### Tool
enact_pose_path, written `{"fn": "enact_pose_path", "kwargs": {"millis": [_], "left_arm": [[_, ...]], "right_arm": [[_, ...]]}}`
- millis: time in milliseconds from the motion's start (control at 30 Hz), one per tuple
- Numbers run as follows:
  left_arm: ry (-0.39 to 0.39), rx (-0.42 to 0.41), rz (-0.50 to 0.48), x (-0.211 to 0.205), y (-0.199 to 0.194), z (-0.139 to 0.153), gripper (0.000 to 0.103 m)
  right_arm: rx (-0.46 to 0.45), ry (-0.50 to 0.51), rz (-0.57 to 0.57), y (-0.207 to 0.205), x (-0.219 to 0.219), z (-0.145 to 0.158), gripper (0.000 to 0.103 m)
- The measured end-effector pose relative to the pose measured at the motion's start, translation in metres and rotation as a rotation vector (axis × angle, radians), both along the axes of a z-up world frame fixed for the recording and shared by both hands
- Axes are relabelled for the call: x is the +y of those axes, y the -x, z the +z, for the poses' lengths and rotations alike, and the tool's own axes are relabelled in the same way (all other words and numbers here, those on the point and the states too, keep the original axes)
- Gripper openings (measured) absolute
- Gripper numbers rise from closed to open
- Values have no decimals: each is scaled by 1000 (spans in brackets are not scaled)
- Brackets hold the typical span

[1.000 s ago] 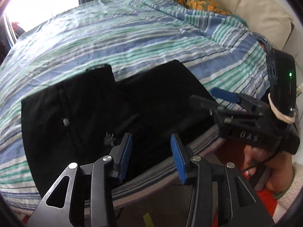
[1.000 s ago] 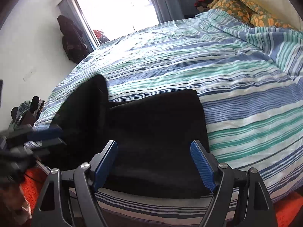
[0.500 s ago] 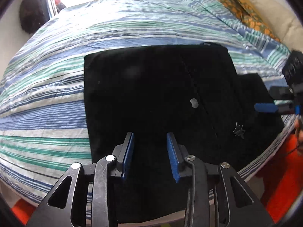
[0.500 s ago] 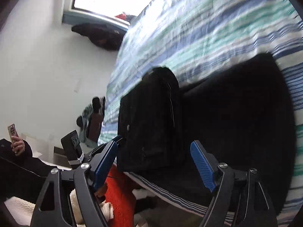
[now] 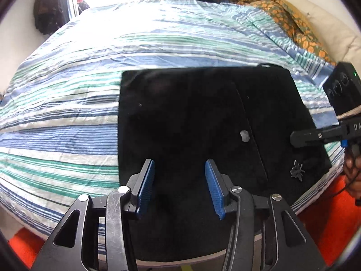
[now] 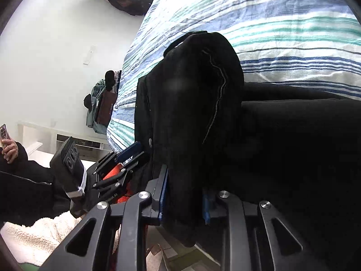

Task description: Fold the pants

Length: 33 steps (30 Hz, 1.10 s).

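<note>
A striped duvet (image 5: 94, 103) is spread over the bed, an orange-patterned blanket (image 5: 291, 22) is bunched near a cream pillow (image 5: 327, 22), and a phone (image 6: 5, 135) is held by a seated person.

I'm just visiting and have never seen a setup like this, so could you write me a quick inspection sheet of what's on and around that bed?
Surface: bed with striped blue, green and white cover, wrinkled.
Job's things: black pants, folded, at the bed's near edge; one fold gathered up at the right gripper.
Clutter: pale speck and small spider-shaped mark on the pants.
Grippers: left gripper over the pants, its blue fingers apart and opening, no cloth pinched; right gripper closing on a bunch of the pants.
Cables: thin dark cable by the person's hand.
Surroundings: orange floral blanket, bright window, orange rug, seated person holding a phone.
</note>
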State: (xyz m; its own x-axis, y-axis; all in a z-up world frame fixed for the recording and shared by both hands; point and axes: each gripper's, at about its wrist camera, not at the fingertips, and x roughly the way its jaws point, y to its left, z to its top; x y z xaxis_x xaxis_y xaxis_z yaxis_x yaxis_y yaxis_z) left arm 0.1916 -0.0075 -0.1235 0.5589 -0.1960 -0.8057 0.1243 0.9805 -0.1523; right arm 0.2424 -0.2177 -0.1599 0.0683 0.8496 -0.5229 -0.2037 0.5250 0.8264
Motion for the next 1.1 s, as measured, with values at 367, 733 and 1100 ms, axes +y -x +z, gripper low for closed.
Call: {"fn": "enact_pose_path", "kwargs": {"millis": [367, 733, 1100], "left_arm": [[-16, -51, 57, 9, 15, 47, 67], [-138, -60, -8, -37, 5, 45, 73], [-233, 33, -120, -83, 9, -19, 74]], "right_arm": [[7, 44, -215, 42, -134, 14, 23], [-145, 287, -358, 59, -155, 31, 41], [-203, 421, -301, -7, -95, -11, 26]]}}
